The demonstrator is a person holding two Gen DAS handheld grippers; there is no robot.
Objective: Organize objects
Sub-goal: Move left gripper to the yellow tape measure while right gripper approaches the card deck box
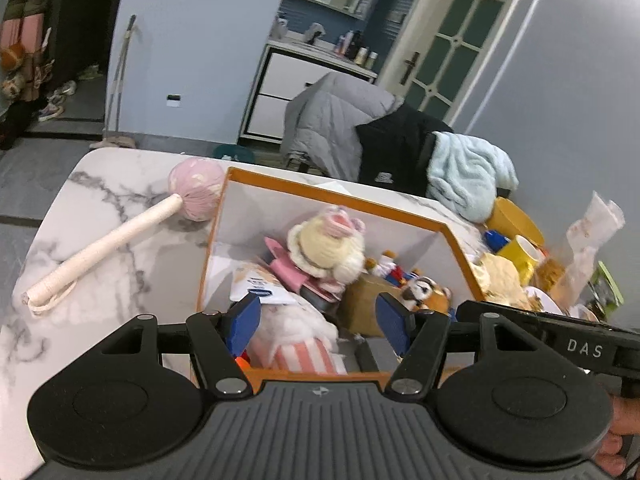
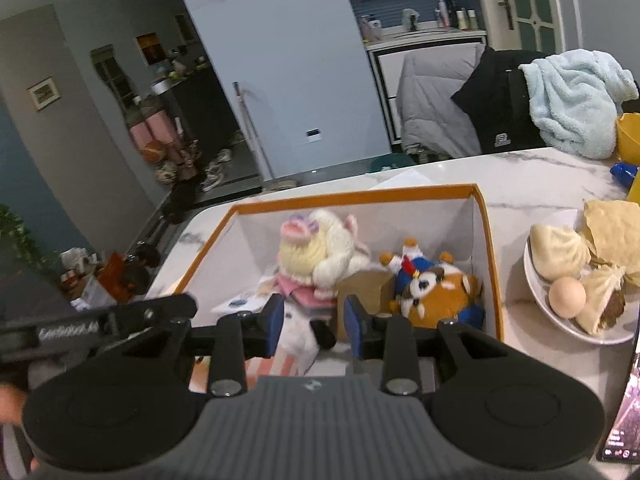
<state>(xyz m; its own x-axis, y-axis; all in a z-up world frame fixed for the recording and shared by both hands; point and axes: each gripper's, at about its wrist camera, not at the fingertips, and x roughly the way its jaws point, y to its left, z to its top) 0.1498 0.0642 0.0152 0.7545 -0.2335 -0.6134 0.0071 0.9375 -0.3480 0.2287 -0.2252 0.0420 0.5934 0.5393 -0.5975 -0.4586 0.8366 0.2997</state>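
Both grippers' fingers (image 1: 240, 322) apart over the toy-filled box (image 1: 340, 196)

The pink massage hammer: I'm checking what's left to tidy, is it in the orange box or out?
Out. The pink massage hammer lies on the marble table, left of the orange box.

Orange-rimmed box (image 1: 340, 196) — grey-veined marble table (image 1: 100, 208)

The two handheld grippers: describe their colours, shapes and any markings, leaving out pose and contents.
Both the left gripper and right gripper look alike: a ribbed dark grey body, two round black discs, black linkage arms with silver screws, and blue pads on black fingers. A black bar beside one reads "DAS". No cables or sleeves show clearly.
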